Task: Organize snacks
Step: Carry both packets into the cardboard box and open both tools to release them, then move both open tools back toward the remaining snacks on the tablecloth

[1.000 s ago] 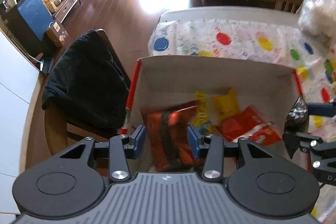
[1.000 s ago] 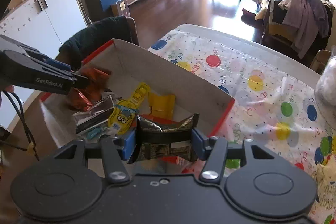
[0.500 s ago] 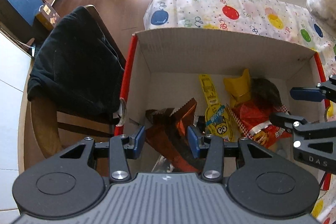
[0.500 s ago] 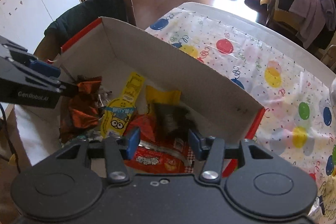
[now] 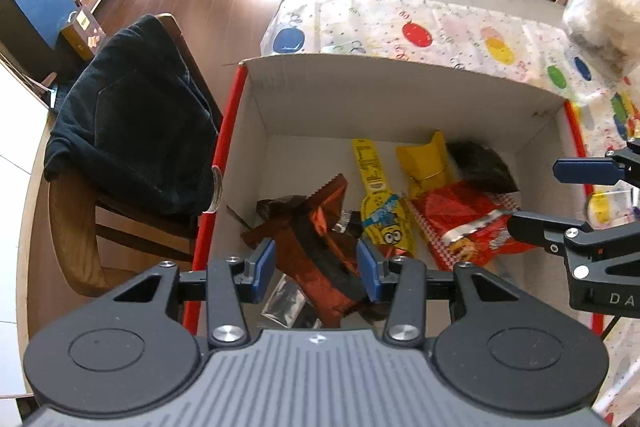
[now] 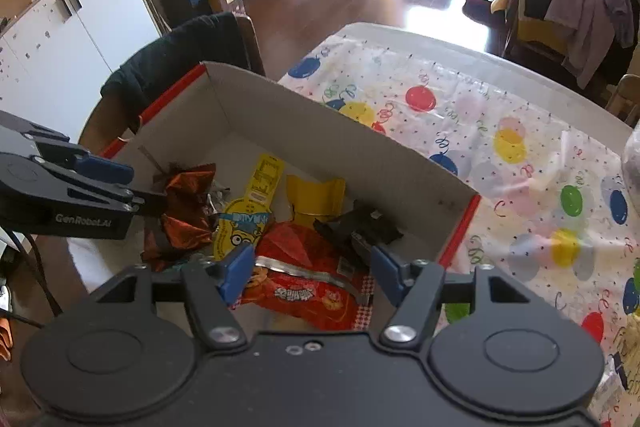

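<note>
A red-edged cardboard box [image 5: 400, 95] [image 6: 320, 131] on the table holds several snack packets. An orange-brown foil packet [image 5: 316, 227] [image 6: 188, 203] lies at the left. A yellow cartoon packet [image 5: 380, 211] [image 6: 248, 219], a plain yellow packet [image 5: 424, 163] [image 6: 316, 195], a dark packet [image 5: 480, 163] [image 6: 360, 223] and a red packet [image 5: 468, 223] [image 6: 308, 267] lie beside it. My left gripper [image 5: 316, 265] is open and empty above the foil packet. My right gripper [image 6: 312, 273] is open and empty above the red packet.
A chair with a black garment [image 5: 132, 123] [image 6: 180, 55] stands left of the box. The balloon-print tablecloth [image 5: 440, 31] [image 6: 500, 147] covers the table beyond and right of the box. A clear bag of white stuff [image 5: 600, 15] sits at the far right.
The right gripper opened and dropped the dark packet into the box. The left gripper let the orange-brown foil packet fall into the box. Both grippers have lifted back a little.
</note>
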A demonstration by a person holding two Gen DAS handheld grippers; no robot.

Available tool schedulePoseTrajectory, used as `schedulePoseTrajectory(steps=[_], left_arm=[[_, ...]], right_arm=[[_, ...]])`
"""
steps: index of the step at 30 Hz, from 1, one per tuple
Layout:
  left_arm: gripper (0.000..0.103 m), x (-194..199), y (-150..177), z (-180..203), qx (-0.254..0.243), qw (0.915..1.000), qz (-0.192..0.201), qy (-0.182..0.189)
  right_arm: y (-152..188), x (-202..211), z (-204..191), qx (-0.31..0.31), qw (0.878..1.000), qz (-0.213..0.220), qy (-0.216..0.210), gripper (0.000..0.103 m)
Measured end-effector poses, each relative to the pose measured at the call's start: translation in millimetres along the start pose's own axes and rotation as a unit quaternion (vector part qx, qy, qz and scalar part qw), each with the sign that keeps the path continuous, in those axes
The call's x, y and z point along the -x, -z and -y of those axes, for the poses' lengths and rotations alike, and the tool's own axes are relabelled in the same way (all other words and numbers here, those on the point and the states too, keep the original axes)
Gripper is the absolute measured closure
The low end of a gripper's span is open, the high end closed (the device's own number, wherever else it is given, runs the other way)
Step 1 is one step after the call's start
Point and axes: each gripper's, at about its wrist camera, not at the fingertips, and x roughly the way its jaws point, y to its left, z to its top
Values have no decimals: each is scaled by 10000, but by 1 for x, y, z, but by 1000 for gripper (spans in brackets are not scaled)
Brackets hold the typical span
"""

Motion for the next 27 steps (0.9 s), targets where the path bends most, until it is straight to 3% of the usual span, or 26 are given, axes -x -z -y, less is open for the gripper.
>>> schedulePoseTrajectory(steps=[7, 11, 13, 18, 22, 27], left_arm=[[52, 23, 6, 11, 17, 9995, 274, 173], [50, 38, 11, 20, -43, 9987, 457, 238], [43, 45, 14, 24, -85, 9980, 567, 272], [41, 62, 19, 37, -195, 9956, 826, 399], [30, 78, 24, 51, -314, 9921, 1068, 578], [26, 95, 29, 75, -475, 9871, 1303, 797]], right_arm=[[6, 28, 1, -114, 9996, 249, -85, 33], [13, 47, 3, -177, 9989, 424, -135, 25], [17, 55, 4, -221, 9985, 476, -184, 25], [27, 81, 11, -320, 9966, 702, -272, 21], [36, 101, 19, -409, 9948, 878, -320, 17], [52, 123, 33, -531, 9922, 1081, -316, 12]])
